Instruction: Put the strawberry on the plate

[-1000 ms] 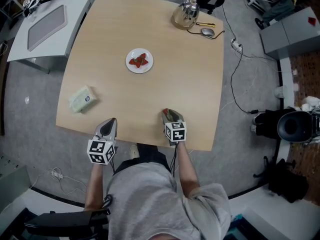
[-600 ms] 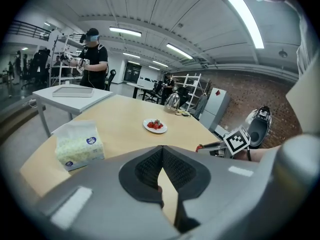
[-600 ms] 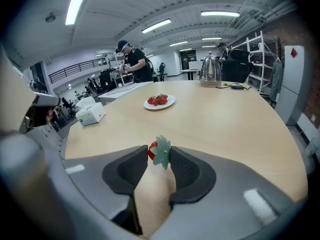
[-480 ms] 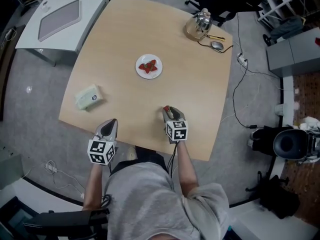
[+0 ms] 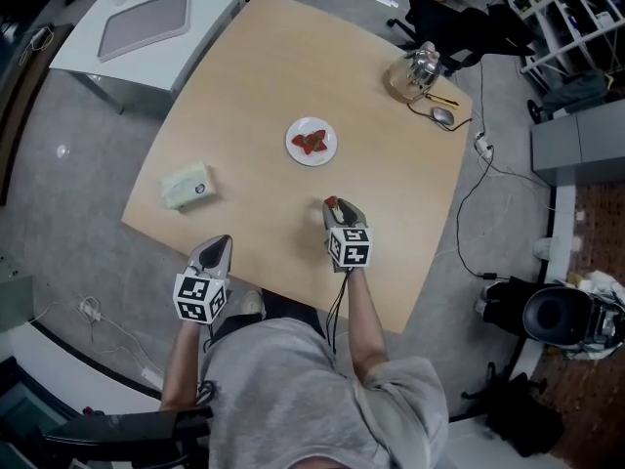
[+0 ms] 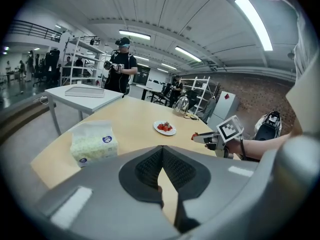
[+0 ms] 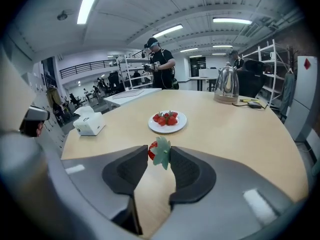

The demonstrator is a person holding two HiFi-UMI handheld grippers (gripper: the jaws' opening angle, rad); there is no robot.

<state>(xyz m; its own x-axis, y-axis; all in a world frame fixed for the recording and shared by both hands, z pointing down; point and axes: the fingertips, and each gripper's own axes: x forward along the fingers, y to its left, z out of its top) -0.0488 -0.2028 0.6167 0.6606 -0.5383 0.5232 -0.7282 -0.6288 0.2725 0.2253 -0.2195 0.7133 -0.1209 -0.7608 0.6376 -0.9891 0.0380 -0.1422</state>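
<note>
1. The right gripper point(image 7: 160, 154) held its jaws closed on the strawberry point(image 7: 159, 152), whose green cap faced the gripper's camera. We saw no change in this grip over the preceding second.
2. In the head view, the gap between the held strawberry and the white plate point(image 5: 326, 154) had shortened. The plate lay at about 11 o'clock from the right gripper. The table point(image 5: 244, 86) had also turned in that view, so part of the shift came from the head camera itself.
3. The plate already carried several strawberries point(image 5: 311, 143). The held fruit was still well apart from it, near the table's front edge.
4. The left gripper point(image 5: 217, 245) had its jaws shut together on nothing. It had stayed by the near edge, at about 8 o'clock from the right gripper.
5. The tissue pack point(image 5: 187, 185) and the kettle point(image 5: 421, 66) had kept their places on the table, clear of the path.
6. We judged the task to be in its carrying step. What remained was travel toward 11 o'clock, a descent over the plate, and release.
</note>
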